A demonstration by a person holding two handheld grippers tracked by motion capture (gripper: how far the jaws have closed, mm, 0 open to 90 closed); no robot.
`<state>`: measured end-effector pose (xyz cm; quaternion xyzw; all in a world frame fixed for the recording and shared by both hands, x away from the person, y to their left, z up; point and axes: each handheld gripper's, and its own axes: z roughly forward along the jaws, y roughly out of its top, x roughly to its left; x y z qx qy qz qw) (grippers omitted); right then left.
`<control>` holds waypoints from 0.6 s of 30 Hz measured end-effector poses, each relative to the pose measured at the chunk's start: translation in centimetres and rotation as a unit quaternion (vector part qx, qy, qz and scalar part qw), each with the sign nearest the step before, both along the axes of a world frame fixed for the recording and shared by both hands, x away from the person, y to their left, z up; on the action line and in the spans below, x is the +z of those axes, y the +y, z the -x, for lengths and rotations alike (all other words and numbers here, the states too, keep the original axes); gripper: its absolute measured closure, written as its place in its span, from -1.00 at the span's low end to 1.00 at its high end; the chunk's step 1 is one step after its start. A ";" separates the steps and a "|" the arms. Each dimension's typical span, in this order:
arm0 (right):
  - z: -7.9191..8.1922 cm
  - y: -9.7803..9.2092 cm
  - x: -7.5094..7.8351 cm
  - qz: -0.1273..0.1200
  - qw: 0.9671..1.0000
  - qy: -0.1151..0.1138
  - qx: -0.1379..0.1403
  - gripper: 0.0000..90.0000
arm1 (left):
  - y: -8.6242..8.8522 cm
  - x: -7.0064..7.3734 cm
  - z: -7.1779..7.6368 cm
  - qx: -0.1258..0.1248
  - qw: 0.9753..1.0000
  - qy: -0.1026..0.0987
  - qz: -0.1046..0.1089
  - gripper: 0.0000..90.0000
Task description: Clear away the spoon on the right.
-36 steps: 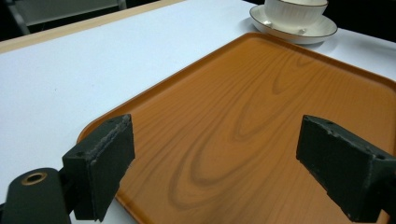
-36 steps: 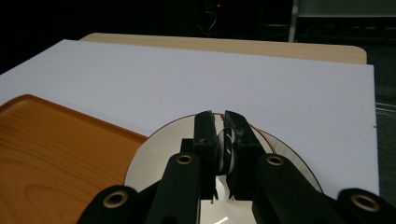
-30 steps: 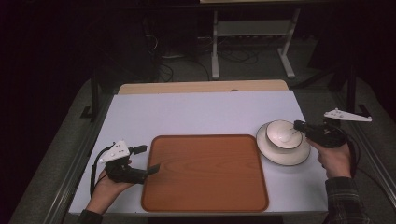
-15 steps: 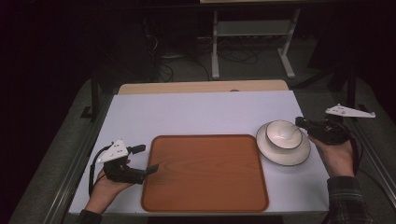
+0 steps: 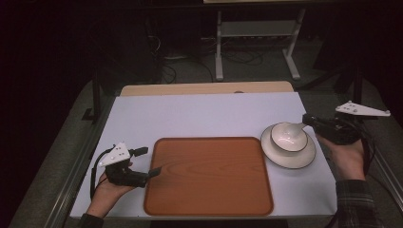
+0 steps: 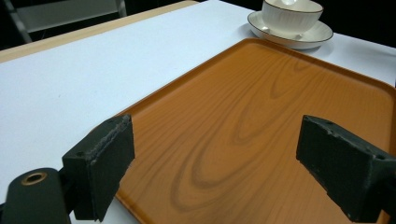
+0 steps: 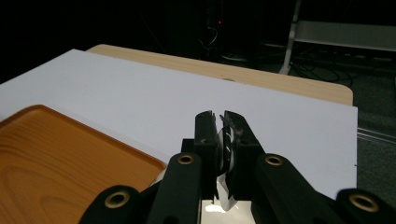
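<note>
Found the right gripper (image 5: 307, 124) clamped on the near-side rim of the white bowl (image 5: 287, 137); saw, in the right gripper view, a thin white edge pinched between jaws pressed almost together.

Compared with a second ago: noted that hand drawn a little outward and upward, toward the table's right edge; noted the bowl no longer reading as a closed dome but showing its pale inside, tipped up at the gripped side; judged it to have begun lifting, though could not tell whether its foot had fully left the plate (image 5: 291, 161).

Placed the bowl over that plate, just right of the wooden tray (image 5: 209, 190) and apart from it, on the white table (image 5: 190, 116).

Found the left gripper (image 5: 149, 161) hardly shifted; hovering at the tray's left edge with jaws spread wide and nothing between them.

Took the lift as the opening of a transfer; guessed the tray to be the likely destination; reckoned a one-sided rim pinch liable to let the bowl swing or slip.
</note>
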<state>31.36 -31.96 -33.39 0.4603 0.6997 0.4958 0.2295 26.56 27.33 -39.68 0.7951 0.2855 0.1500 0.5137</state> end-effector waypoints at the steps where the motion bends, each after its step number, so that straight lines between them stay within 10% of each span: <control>1: 0.1 0.1 0.2 -0.002 1.000 -0.002 0.002 0.86 | 0.0 0.0 0.0 -0.001 1.000 0.000 0.000 -0.76; 18: 1.1 2.9 2.5 -0.004 0.998 -0.026 0.054 0.86 | -0.1 0.0 0.0 0.000 1.000 -0.002 0.002 -0.76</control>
